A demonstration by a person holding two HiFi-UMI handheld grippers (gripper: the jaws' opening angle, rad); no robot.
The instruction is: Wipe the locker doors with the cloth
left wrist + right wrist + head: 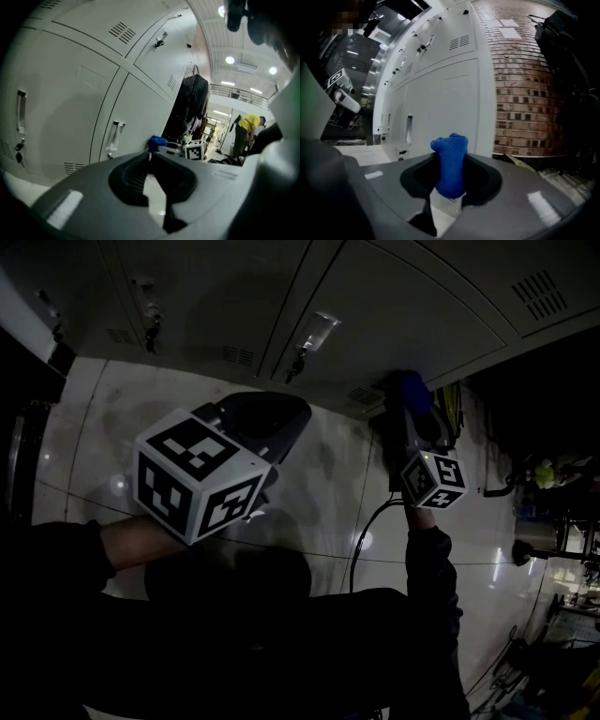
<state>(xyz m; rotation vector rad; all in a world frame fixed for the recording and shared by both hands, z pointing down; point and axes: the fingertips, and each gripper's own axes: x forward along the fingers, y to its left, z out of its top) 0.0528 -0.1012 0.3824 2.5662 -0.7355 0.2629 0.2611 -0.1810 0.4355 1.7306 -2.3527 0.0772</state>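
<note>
The row of white locker doors (375,306) runs across the top of the head view, above a pale tiled floor. My right gripper (405,407) is low against the base of a door, shut on a bunched blue cloth (410,390). In the right gripper view the cloth (450,164) stands upright between the jaws, close to the end locker door (440,108). My left gripper (279,416) hangs over the floor to the left, away from the doors. Its jaws meet at the tips with nothing between them (150,153). The left gripper view shows the doors (70,98) and the far-off cloth (158,141).
A brick wall (525,84) ends the locker row on the right. A black cable (361,549) trails over the floor below my right arm. Dark clothes (192,101) hang past the lockers, and a person in yellow (248,124) stands far off.
</note>
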